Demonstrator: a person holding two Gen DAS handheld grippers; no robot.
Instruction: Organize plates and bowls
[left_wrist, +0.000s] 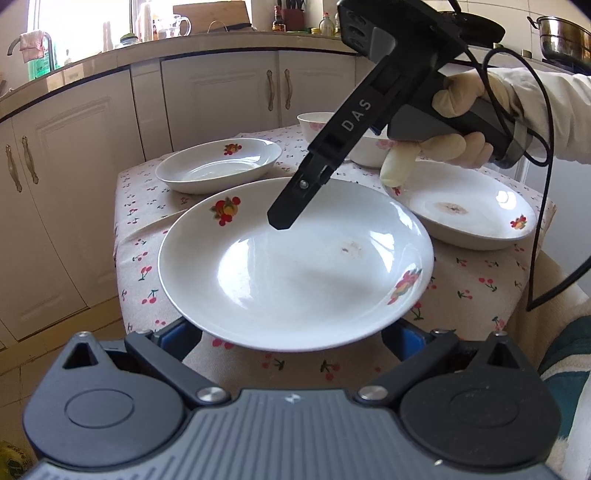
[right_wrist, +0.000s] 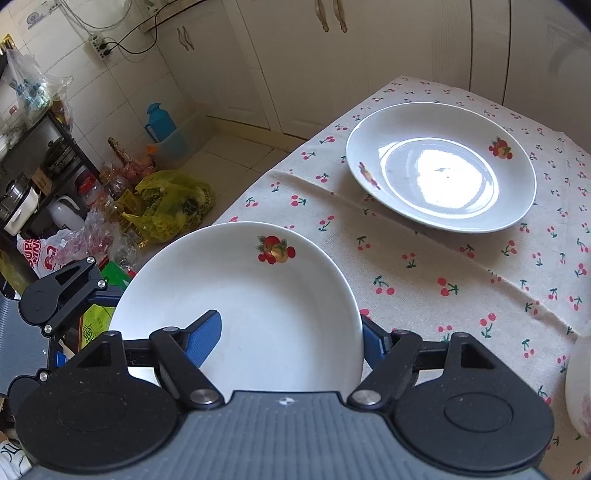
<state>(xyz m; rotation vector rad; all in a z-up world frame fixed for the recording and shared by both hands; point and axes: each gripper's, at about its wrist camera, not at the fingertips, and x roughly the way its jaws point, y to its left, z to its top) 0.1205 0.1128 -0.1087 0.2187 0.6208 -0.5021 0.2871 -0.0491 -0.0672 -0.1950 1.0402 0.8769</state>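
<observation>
On a small table covered by a cherry-print tablecloth (left_wrist: 480, 280), we see several white dishes with fruit decals. From the left wrist view, our left gripper (left_wrist: 291, 338) sits low at the near edge, its blue-padded fingers (left_wrist: 177, 332) spread to either side of a large white plate (left_wrist: 295, 266); the plate's near rim lies between them, though we cannot tell whether the pads actually press it. Our right gripper (left_wrist: 280, 221) comes down from the upper right, held by a gloved hand (left_wrist: 461, 125), with its dark tip over the far inner slope of that same plate.

From the right wrist view, the right gripper (right_wrist: 291, 339) straddles the plate's rim (one blue finger (right_wrist: 205, 338) lies over the inside of the plate, the other sits outside it), so the fingers are narrowed around the plate (right_wrist: 236, 310) and appear to grip it. This plate hangs partly past the table's edge, above the cluttered floor.

Beyond it, a second plate (right_wrist: 441, 166) rests flat on the cloth, well apart. In the left view, a third plate (left_wrist: 461, 210) sits to the right, and two bowls (left_wrist: 365, 147) stand behind the right gripper.
</observation>
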